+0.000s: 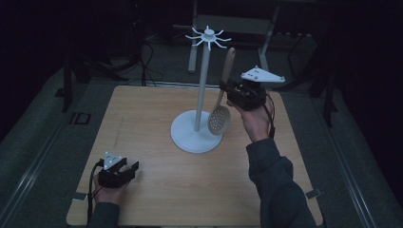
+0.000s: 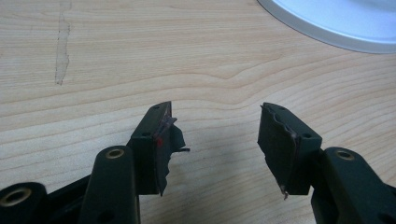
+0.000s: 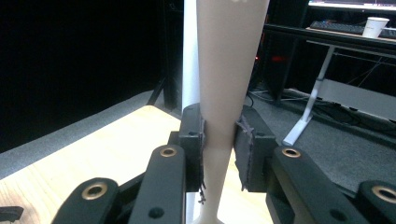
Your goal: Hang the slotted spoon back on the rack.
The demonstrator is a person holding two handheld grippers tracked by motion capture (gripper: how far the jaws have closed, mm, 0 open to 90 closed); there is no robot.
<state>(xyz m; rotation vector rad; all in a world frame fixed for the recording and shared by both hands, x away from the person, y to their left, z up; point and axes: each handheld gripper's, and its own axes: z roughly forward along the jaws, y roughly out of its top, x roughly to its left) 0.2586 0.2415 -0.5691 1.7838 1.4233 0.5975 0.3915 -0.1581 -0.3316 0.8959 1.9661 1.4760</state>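
While you hold both hands steady, read the scene this way:

Right gripper [image 1: 231, 90]: your jaws are clamped on the spoon's handle, just above its neck; the right gripper view shows both pads pressed on it.
Spoon [image 1: 223, 97]: a slotted spoon, long axis near upright, handle tip above your gripper, perforated bowl hanging below it over the base's edge.
Rack [image 1: 203, 85]: a white post just to the left of your right gripper, close beside the spoon; its hooks [image 1: 208, 36] ring the top, up and to the left of the handle tip.
Coming move: as a judgement, lift and shift left so the handle end meets a hook.
In the way: the post and the nearest hook arms; clearance looks tight.
Left gripper [image 1: 134, 167]: jaws apart, empty, low over the table [image 2: 140, 56], well apart from the spoon; your right hand is nearer.
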